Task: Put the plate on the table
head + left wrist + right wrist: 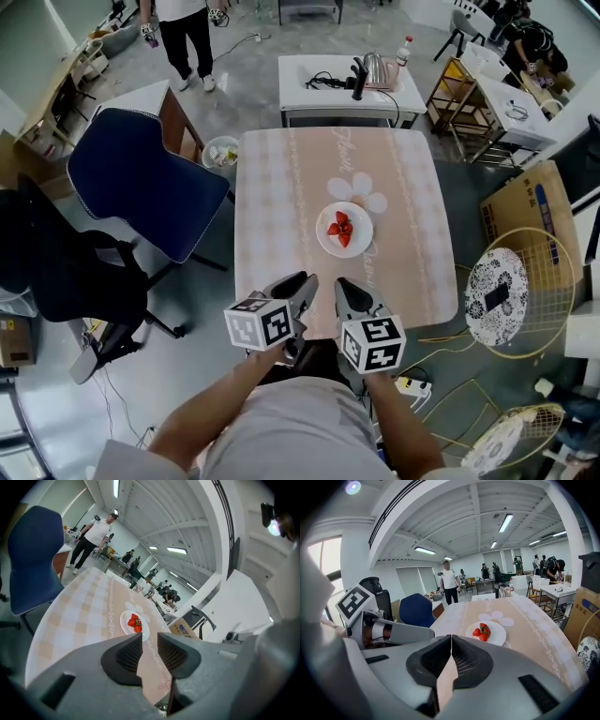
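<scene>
While poised just short of plate (357, 247), resting on table (281, 187) straight ahead, gripping nothing: left gripper (149, 644) slightly spread, right gripper (451, 644) pressed together. Looks like placing done; next, simply keep clear, avoid nudging.

On the tablecloth (281, 216) you can make out one cursive word (368, 263), just right of the plate (328, 240); it looks like "Jasmine". A second cursive word (339, 156) farther off is illegible, as is the cardboard box (530, 211) at right.
</scene>
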